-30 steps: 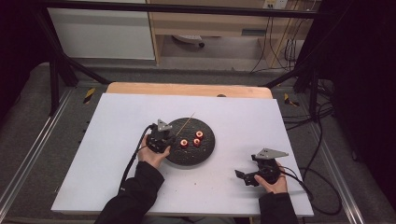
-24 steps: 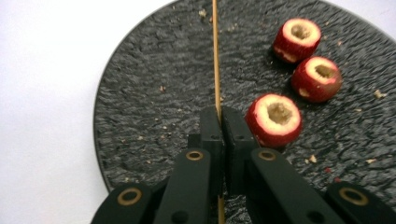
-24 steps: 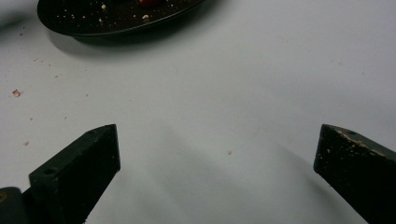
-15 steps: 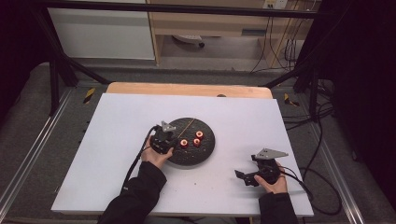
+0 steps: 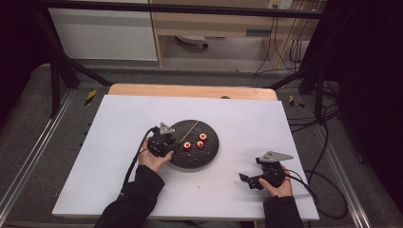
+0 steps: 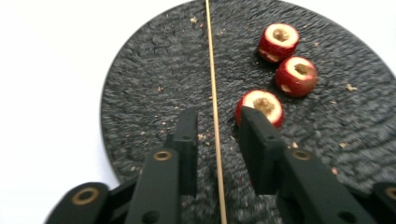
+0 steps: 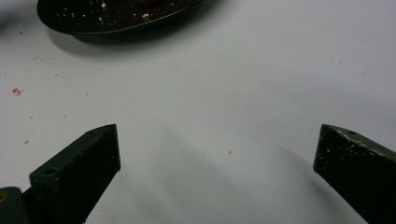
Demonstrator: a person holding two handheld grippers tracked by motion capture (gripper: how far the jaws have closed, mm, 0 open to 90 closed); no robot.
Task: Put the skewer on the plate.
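Left gripper (image 6: 215,135) jaws have just been opening; the skewer (image 6: 212,93) lies loose between them, centre frame, on the black plate (image 6: 140,93). Three fruit pieces (image 6: 261,106) unskewered. Right gripper (image 7: 217,154) wide, empty. Threading all left.

Overhead view and close gripper views share the plate (image 5: 209,152).

The round plate (image 6: 140,93) looks rough, matt and stone-like, crumb-flecked. The skewer (image 6: 212,93) is pale, smooth wood. The tabletop (image 5: 119,128) is smooth matt white; the claw (image 6: 217,135) pads are matt black plastic.
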